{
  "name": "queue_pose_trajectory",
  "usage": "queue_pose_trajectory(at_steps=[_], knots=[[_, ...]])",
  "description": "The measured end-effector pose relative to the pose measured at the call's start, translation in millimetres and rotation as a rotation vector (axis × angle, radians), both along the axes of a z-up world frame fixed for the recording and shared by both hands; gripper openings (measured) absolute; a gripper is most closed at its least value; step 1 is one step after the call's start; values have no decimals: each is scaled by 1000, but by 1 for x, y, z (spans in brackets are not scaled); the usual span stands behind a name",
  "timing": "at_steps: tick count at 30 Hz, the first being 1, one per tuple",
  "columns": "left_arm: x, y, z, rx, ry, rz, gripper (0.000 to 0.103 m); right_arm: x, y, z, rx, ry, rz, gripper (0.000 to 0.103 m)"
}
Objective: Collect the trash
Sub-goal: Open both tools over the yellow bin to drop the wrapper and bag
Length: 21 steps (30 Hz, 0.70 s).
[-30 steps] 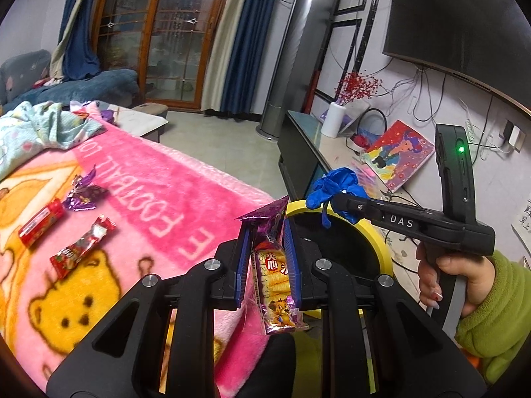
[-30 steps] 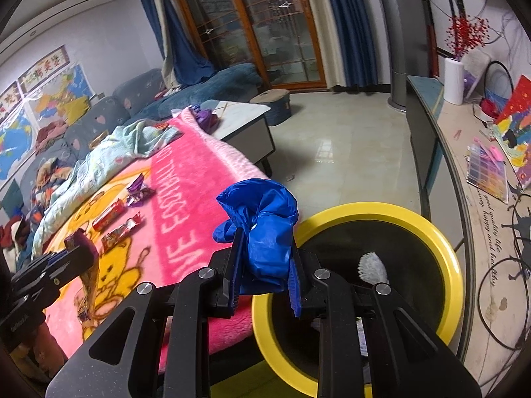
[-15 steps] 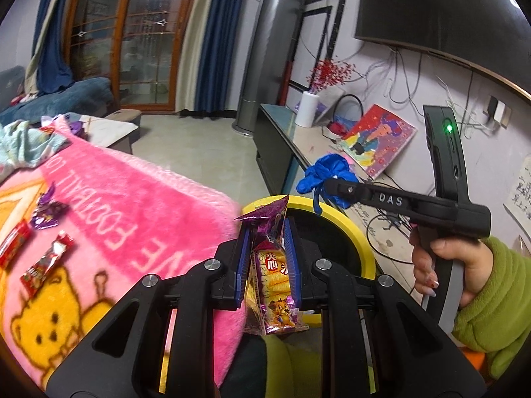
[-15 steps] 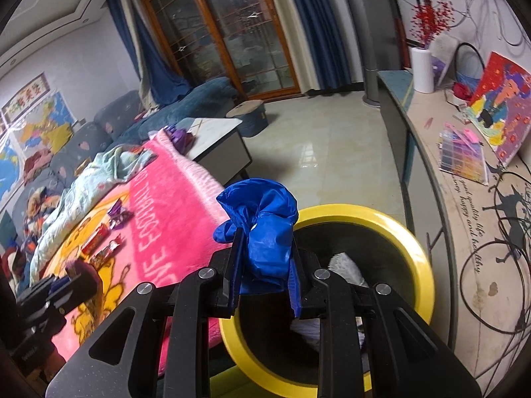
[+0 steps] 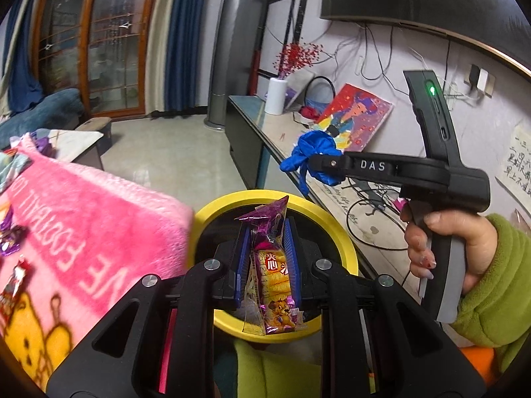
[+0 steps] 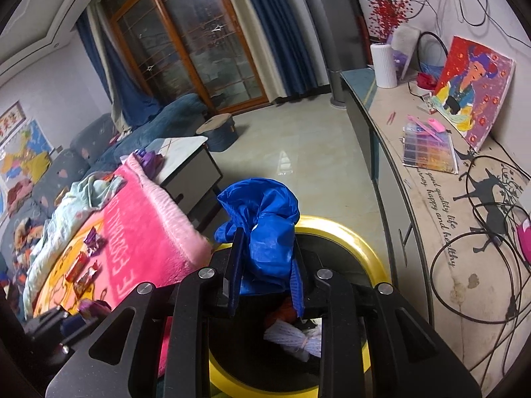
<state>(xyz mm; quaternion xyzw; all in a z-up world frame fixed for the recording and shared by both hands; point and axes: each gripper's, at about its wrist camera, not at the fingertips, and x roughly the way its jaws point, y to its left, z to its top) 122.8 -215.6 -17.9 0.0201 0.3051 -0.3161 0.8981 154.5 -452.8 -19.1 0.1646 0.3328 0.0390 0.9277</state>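
A living room with blue curtains and a pale tiled floor fills the top of both views. A pink blanket (image 5: pixel 83 232) lies at the left, with small candy wrappers (image 6: pixel 87 267) on it near the lower left edge. In the middle, low down, stands a round bin with a yellow rim (image 5: pixel 335 229). The left gripper (image 5: pixel 265 262) pinches a purple and yellow snack wrapper (image 5: pixel 270 275) right over the bin. The right gripper (image 6: pixel 265 275) is pressed on a crumpled blue bag (image 6: pixel 265 229), also over the bin, with white trash (image 6: pixel 295 335) showing inside. In the left view a hand (image 5: pixel 448 245) in a green sleeve holds the right gripper at the right side
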Motion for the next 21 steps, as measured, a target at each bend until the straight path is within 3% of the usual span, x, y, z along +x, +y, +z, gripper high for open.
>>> queue_pose_trajectory(at_steps=[8, 12, 18, 20, 21], knots=[[19, -24, -21, 33, 5, -32, 15, 3, -12, -5, 28, 12, -18, 24], [32, -32, -35, 49, 45, -37, 15, 5, -14, -8, 43, 24, -17, 24], [42, -34, -44, 54, 75, -33, 30, 9, -18, -13, 69, 36, -31, 31], [42, -36, -44, 57, 72, -34, 45, 9, -20, -14, 75, 38, -33, 34], [42, -36, -44, 57, 72, -33, 48, 9, -21, -15, 76, 39, -36, 37]])
